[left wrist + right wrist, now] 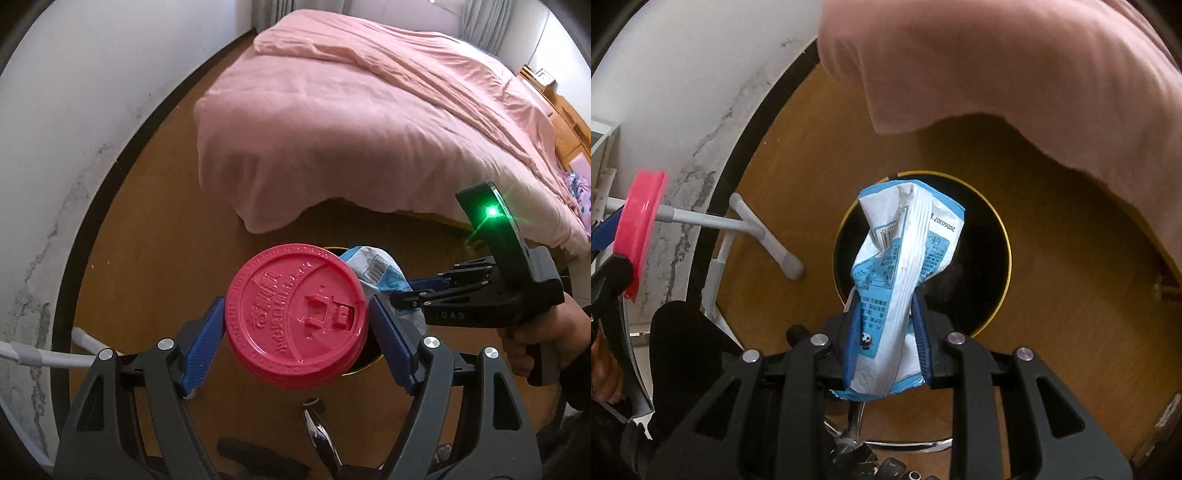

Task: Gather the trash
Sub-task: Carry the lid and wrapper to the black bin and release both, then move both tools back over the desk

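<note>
The disposal step appears to be in hand: the right tool (pixel 886 343) pinches a crumpled blue-and-white plastic snack wrapper (pixel 897 266) between its blue pads, the wrapper's free end hanging directly above the open mouth of the round black bin with a gold rim (pixel 1006 258) on the brown wooden floor (pixel 1071 295) beside the bed draped in a pink cover (pixel 351 122). The left tool (pixel 297 339) is pressed onto a red round plastic cup lid (pixel 295 314), held flat above the near part of the same bin. In my judgement, the next move calls for spreading the right tool's fingers to drop the wrapper, then centring the lid over the opening before release.
</note>
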{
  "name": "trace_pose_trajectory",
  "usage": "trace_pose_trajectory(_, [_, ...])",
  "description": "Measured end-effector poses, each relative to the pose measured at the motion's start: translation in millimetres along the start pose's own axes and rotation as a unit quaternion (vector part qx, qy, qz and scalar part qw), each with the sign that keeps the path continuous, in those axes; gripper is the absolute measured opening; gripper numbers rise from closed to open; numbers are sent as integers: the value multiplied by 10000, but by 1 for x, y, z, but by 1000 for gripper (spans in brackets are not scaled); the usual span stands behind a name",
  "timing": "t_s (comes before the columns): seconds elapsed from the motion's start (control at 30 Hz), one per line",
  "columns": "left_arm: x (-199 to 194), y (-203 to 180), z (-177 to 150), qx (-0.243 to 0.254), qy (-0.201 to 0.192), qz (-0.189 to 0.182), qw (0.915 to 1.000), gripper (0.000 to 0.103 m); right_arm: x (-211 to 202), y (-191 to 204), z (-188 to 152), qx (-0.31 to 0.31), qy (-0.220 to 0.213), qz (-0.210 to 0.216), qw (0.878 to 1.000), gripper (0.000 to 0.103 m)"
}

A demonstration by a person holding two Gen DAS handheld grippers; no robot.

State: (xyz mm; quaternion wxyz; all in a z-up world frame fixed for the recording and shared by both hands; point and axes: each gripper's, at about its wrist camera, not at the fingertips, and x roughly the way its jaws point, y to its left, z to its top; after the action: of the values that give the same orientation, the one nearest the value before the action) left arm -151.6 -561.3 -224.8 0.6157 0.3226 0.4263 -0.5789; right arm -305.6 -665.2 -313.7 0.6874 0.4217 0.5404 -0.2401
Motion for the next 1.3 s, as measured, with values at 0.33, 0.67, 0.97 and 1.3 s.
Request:
trace_pose_trajectory(0.33, [19, -12, 13, 57, 132, -164, 9998, 75, -4, -17, 1, 164, -17, 231, 9996, 56])
trace_pose_trajectory(0.67, [35, -29, 21, 138, 292, -414, 9986, 76, -35, -34, -1, 473, -367, 272, 9978, 60])
trace_pose_trajectory(0.97, [26, -50, 27, 272, 198, -536, 9980, 90, -91, -38, -2, 646, -924, 244, 9933, 61])
trace_pose_trajectory(1.3, [-61, -11, 17, -130, -415, -113, 9990, 91, -144, 39, -1, -35, -1439, 236, 9893, 66])
